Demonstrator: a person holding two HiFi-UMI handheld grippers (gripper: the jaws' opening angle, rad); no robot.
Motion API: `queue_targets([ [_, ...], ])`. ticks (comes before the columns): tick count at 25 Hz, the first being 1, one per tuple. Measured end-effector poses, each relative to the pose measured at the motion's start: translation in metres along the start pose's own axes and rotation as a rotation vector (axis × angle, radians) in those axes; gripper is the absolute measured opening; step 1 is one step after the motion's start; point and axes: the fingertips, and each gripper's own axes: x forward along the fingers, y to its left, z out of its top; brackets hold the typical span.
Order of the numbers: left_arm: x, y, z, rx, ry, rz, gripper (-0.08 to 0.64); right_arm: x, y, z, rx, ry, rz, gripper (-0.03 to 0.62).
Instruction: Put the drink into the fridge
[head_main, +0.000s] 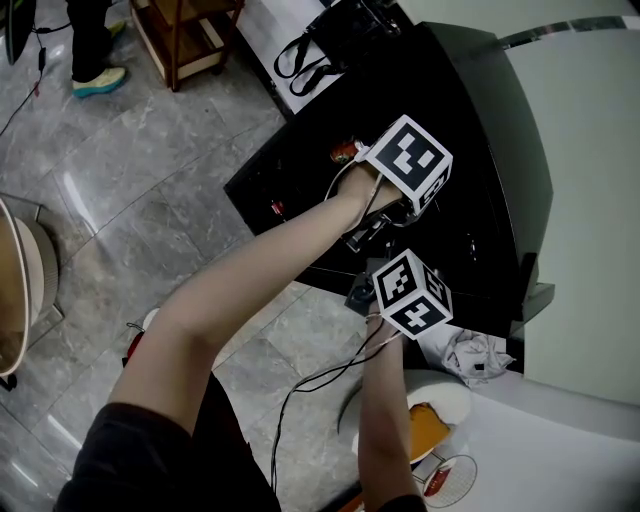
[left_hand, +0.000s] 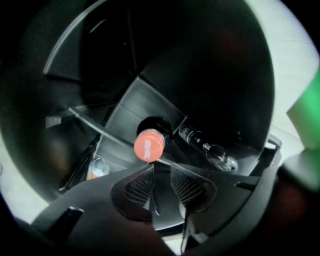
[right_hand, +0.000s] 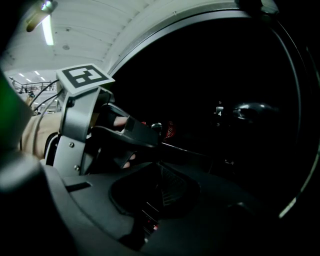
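Note:
The drink, a dark bottle with a red cap (left_hand: 149, 145), stands upright in a shelf of the open black fridge door (head_main: 300, 190). My left gripper (left_hand: 161, 182) hovers just short of that cap, open, with nothing between its mesh pads. In the head view the left gripper (head_main: 400, 165) reaches into the door, and a bit of the red cap (head_main: 343, 153) shows beside it. The right gripper (head_main: 410, 293) hangs nearer to me at the door's lower edge. In its own dark view the right gripper (right_hand: 160, 192) looks shut and empty, facing the left gripper (right_hand: 135, 135) and the bottle (right_hand: 169, 129).
The door shelf also holds a can (left_hand: 97, 167) to the left and a clear glass bottle (left_hand: 210, 147) lying to the right. A crumpled white cloth (head_main: 470, 355) and an orange item (head_main: 430, 425) sit on the white surface below. A wooden stool (head_main: 185, 35) stands on the grey floor.

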Motion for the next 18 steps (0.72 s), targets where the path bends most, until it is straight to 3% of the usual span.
queue_targets([
  [9, -0.020, -0.002, -0.017, 0.005, -0.033, -0.039, 0.103, -0.009, 0.006, 0.011, 0.001, -0.034, 0.004, 0.018],
  [14, -0.036, 0.001, -0.025, 0.004, -0.054, -0.032, 0.027, -0.018, 0.015, 0.018, 0.016, -0.058, 0.023, 0.018],
  [18, -0.050, 0.000, -0.028, 0.014, -0.067, -0.044, 0.011, -0.025, 0.023, 0.024, 0.024, -0.072, 0.034, 0.018],
])
